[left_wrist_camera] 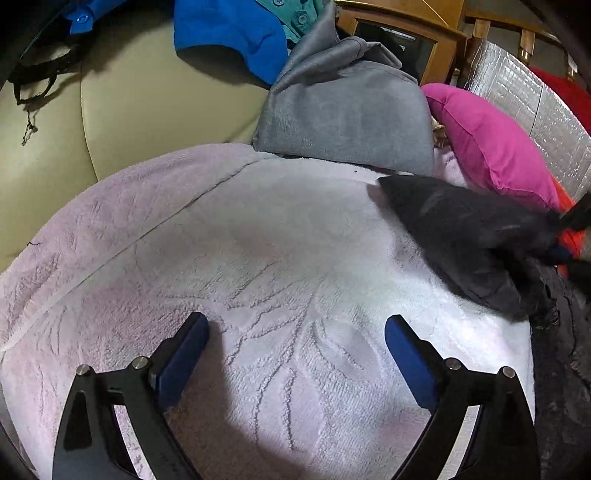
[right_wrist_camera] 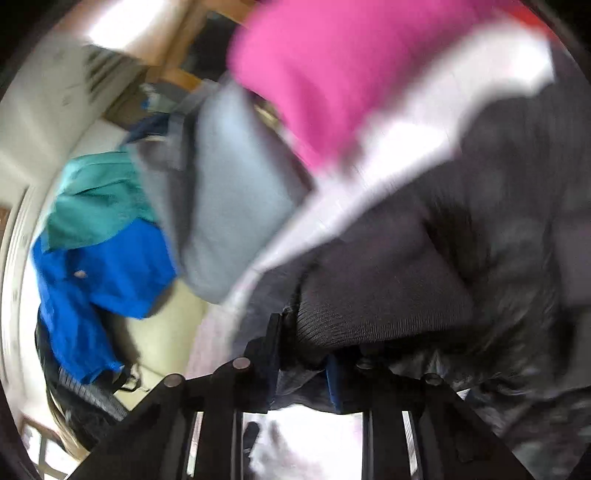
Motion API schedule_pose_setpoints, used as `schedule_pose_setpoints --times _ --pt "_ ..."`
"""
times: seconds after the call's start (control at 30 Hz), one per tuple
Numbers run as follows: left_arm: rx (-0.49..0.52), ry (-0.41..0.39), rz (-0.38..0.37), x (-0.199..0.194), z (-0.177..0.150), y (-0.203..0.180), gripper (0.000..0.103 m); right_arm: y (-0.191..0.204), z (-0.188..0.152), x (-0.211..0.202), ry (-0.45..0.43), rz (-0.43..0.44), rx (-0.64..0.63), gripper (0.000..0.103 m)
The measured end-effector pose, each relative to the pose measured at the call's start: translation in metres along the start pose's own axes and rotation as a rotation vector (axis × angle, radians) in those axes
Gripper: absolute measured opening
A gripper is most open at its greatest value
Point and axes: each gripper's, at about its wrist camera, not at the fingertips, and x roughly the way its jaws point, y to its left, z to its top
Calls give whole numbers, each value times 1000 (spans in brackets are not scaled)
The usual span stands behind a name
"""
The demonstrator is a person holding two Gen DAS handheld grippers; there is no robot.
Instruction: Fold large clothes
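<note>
A black knit garment [left_wrist_camera: 465, 236] lies at the right on a pale lilac towel [left_wrist_camera: 258, 258] that covers the seat. My left gripper [left_wrist_camera: 295, 332] is open and empty, its blue pads just above the towel's middle. My right gripper [right_wrist_camera: 301, 354] is shut on a ribbed edge of the black garment [right_wrist_camera: 388, 295] and holds it bunched up; that view is blurred. In the left wrist view the right gripper shows only as a dark tip [left_wrist_camera: 576, 218] at the far right edge.
A folded grey garment [left_wrist_camera: 343, 107] lies at the towel's far edge. A pink cushion [left_wrist_camera: 491, 147] sits to its right. Blue [left_wrist_camera: 229, 33] and teal clothes lie on the beige sofa [left_wrist_camera: 129, 92]. A wooden cabinet [left_wrist_camera: 402, 33] stands behind.
</note>
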Motion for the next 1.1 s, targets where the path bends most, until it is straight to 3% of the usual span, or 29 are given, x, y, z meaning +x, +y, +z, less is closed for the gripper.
schedule_pose_setpoints --times 0.1,0.27,0.43,0.57,0.7,0.9,1.0,1.1 --pt "0 2 0 -1 -1 0 96 26 19 -62 -100 -1 -112 23" --pt "19 25 21 0 3 -4 96 18 55 -185 -294 -77 -150 23" --pt "34 87 58 2 10 -13 96 -35 80 -300 -443 -226 -110 23" --pt "-99 115 -49 -11 19 -18 96 -100 81 -365 -499 -372 -58 23" --pt "-70 106 -170 -30 29 -63 96 -176 69 -380 -459 -469 26 23" --pt "67 99 -332 -50 35 -177 96 -282 26 -342 -330 -513 157 23" --pt "134 98 -384 -52 34 -233 96 -304 16 -335 -319 -492 172 23" --pt "184 90 -397 -52 32 -279 96 -301 17 -335 -337 -463 150 23"
